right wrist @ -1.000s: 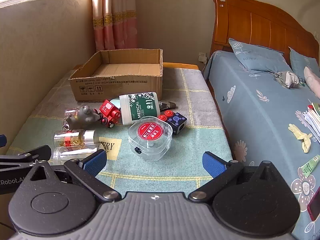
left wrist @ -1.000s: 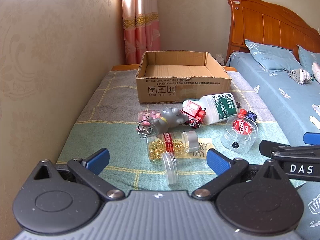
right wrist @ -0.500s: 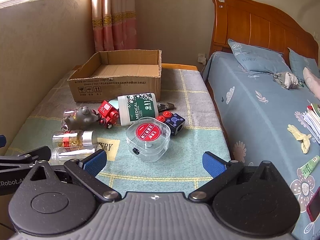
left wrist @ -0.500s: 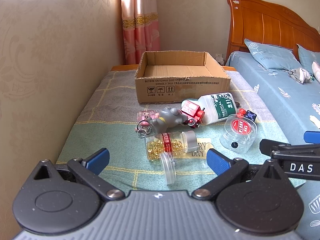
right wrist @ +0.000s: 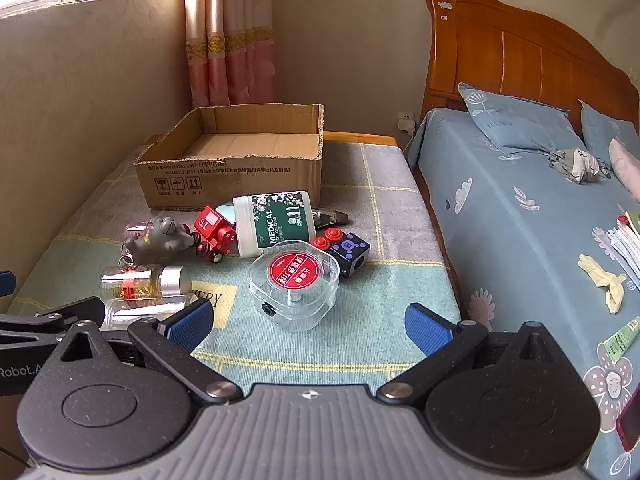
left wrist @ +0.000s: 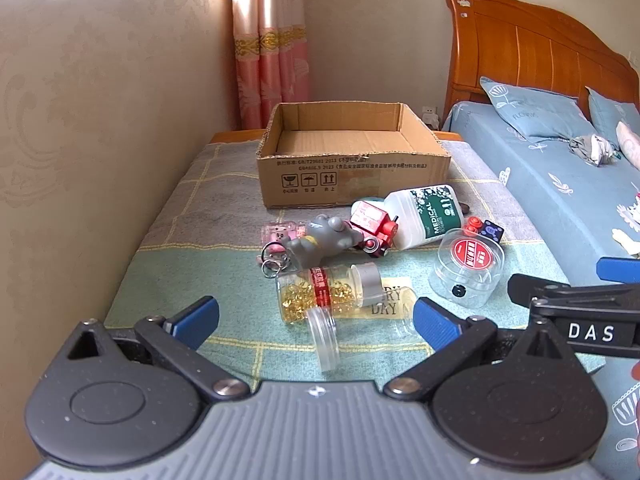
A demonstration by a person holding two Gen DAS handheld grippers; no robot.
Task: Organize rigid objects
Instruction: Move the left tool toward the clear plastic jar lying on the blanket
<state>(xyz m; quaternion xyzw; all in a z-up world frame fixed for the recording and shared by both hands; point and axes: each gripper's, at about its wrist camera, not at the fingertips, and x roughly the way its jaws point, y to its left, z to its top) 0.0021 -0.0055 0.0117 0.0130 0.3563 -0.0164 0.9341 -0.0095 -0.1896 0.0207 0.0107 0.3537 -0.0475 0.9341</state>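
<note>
Left camera: the left gripper [left wrist: 316, 320] is wide open and holds nothing. A jar of gold beads [left wrist: 320, 292] lies on the blanket just ahead, near the cardboard box [left wrist: 352, 164].
Right camera: the right gripper [right wrist: 308, 326] is wide open too, with a clear round case [right wrist: 294, 284] just ahead
</note>
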